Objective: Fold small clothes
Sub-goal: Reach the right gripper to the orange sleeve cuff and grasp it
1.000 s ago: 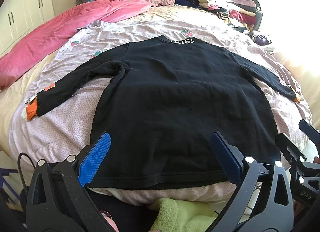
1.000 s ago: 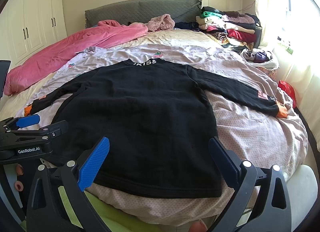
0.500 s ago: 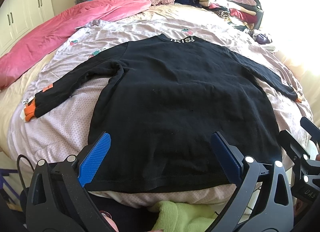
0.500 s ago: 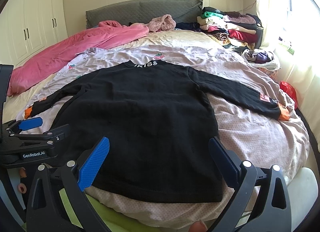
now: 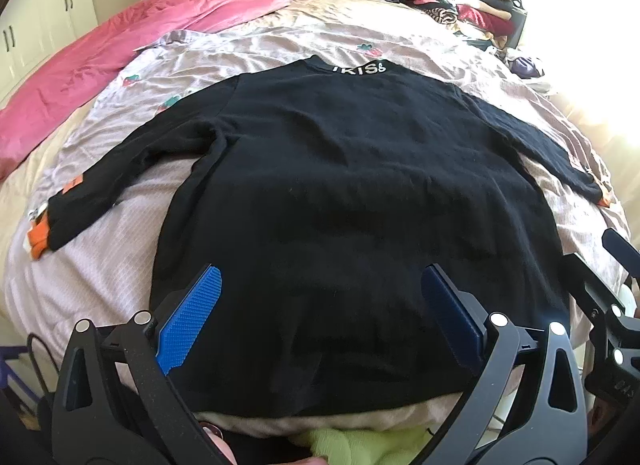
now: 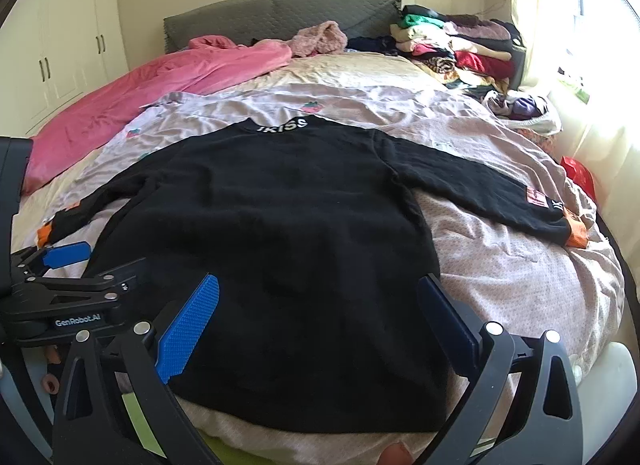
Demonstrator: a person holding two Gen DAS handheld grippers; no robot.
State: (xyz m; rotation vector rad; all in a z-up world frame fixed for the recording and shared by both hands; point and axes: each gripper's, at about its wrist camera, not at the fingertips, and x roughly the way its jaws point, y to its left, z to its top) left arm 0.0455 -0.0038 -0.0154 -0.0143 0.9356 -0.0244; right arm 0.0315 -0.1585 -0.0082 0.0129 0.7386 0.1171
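Note:
A black long-sleeved sweater (image 5: 352, 193) (image 6: 272, 225) lies flat and face down on the bed, collar with white letters at the far end, both sleeves spread out with orange cuffs. My left gripper (image 5: 320, 305) hovers open over the lower hem with nothing between its blue pads. My right gripper (image 6: 316, 313) is open above the hem's right half, also holding nothing. In the right wrist view the left gripper (image 6: 68, 265) shows from the side at the left edge. In the left wrist view the right gripper (image 5: 612, 305) pokes in at the right edge.
A pale pink sheet (image 6: 500, 265) covers the bed. A pink duvet (image 5: 120, 49) is bunched along the far left. A pile of clothes (image 6: 460, 49) sits at the far right by the headboard (image 6: 280, 17). A lime green cloth (image 5: 360, 445) lies below the bed's near edge.
Both grippers have moved slightly forward over the sweater's hem; both stay open. The sweater has not moved.

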